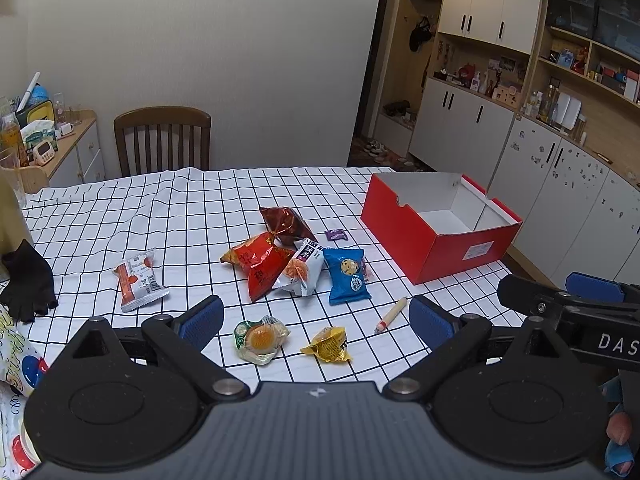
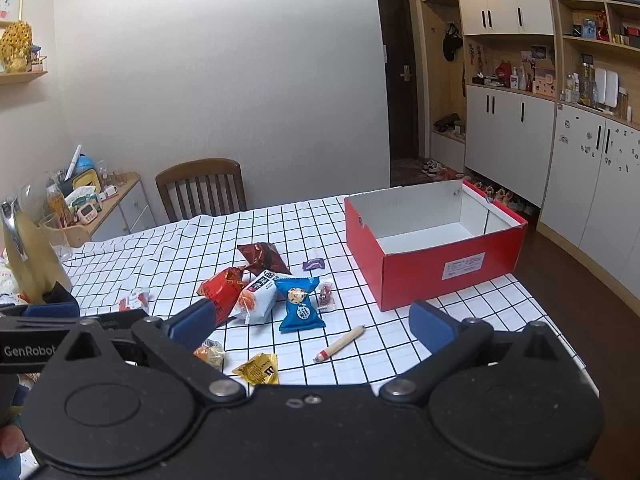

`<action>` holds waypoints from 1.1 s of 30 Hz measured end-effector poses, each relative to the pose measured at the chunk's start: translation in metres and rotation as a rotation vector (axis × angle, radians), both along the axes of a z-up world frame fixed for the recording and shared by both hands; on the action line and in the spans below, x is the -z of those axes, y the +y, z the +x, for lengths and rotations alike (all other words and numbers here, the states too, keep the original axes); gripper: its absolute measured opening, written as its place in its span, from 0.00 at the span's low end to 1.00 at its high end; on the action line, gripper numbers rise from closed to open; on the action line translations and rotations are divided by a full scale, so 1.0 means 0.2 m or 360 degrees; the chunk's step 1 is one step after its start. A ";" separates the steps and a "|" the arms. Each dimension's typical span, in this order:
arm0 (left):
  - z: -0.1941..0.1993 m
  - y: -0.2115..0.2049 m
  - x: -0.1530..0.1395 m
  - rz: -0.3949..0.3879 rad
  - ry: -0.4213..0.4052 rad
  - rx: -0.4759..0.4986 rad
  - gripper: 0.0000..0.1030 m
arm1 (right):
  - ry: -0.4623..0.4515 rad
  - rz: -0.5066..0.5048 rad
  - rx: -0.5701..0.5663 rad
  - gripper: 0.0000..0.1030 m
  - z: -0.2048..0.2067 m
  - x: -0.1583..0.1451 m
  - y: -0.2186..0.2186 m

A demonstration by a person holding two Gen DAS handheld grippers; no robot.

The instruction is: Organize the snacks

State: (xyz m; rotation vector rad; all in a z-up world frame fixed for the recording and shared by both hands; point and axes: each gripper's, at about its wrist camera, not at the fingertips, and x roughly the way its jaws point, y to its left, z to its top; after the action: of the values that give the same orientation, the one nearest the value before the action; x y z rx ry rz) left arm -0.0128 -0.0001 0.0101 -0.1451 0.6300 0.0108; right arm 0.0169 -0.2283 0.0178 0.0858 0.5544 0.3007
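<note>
I am just starting; my left gripper [image 1: 316, 316] and right gripper [image 2: 310, 326] are both wide apart and hold nothing; the snacks [image 1: 296, 268] lie on the table [image 1: 120, 216] beside the empty red box [image 2: 432, 268]; next I think I must grab one.

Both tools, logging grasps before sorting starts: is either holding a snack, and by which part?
Nothing is held. The left tool and right tool stand open above the tablecloth; the snacks lie loose.

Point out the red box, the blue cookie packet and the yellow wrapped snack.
red box [image 2: 416, 280], right wrist view, front red wall.
blue cookie packet [image 1: 347, 276], left wrist view, packet middle.
yellow wrapped snack [image 1: 329, 345], left wrist view, wrapper centre.
</note>
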 end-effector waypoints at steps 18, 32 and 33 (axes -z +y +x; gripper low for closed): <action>-0.04 -0.02 -0.03 0.0008 -0.0030 0.0005 0.97 | -0.0052 0.0005 -0.0049 1.00 -0.05 -0.02 0.00; -0.03 -0.02 -0.05 0.0012 -0.0053 0.0002 0.97 | -0.0079 0.0023 -0.0058 1.00 -0.05 -0.03 -0.01; -0.03 -0.02 -0.05 0.0011 -0.0054 0.0003 0.97 | -0.0083 0.0019 -0.0061 1.00 -0.05 -0.03 0.00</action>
State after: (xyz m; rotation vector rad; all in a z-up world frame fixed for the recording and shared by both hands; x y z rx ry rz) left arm -0.0193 -0.0051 0.0202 -0.1378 0.5962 0.0089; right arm 0.0062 -0.2289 0.0242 0.0790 0.5027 0.3426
